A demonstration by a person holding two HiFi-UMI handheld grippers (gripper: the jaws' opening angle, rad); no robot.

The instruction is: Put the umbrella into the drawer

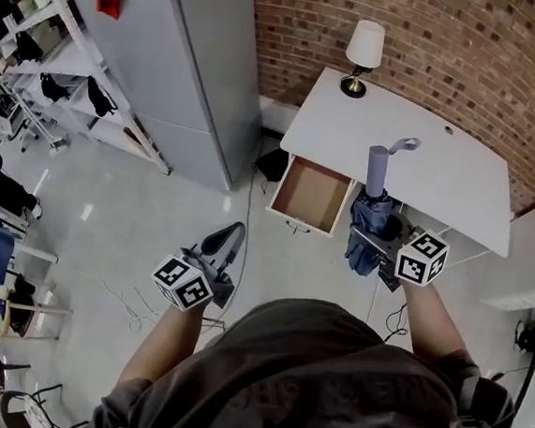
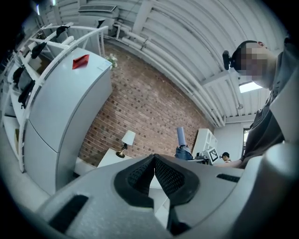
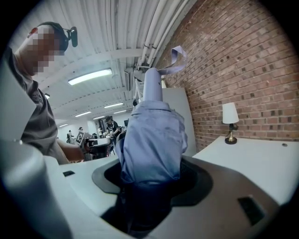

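A folded blue umbrella (image 1: 371,223) with a lilac handle and wrist strap stands upright in my right gripper (image 1: 380,230), which is shut on its cloth body (image 3: 152,140). It hangs just in front of the white desk (image 1: 441,169). The desk's drawer (image 1: 312,196) is pulled out at its left front corner, brown inside with nothing in it. My left gripper (image 1: 228,244) is over the floor, left of and nearer than the drawer, its jaws shut with nothing between them (image 2: 154,173).
A table lamp (image 1: 362,56) stands at the desk's back left corner against the brick wall. A tall grey cabinet (image 1: 174,58) stands left of the desk, with white shelving (image 1: 47,55) beyond it. Cables lie on the floor (image 1: 122,303).
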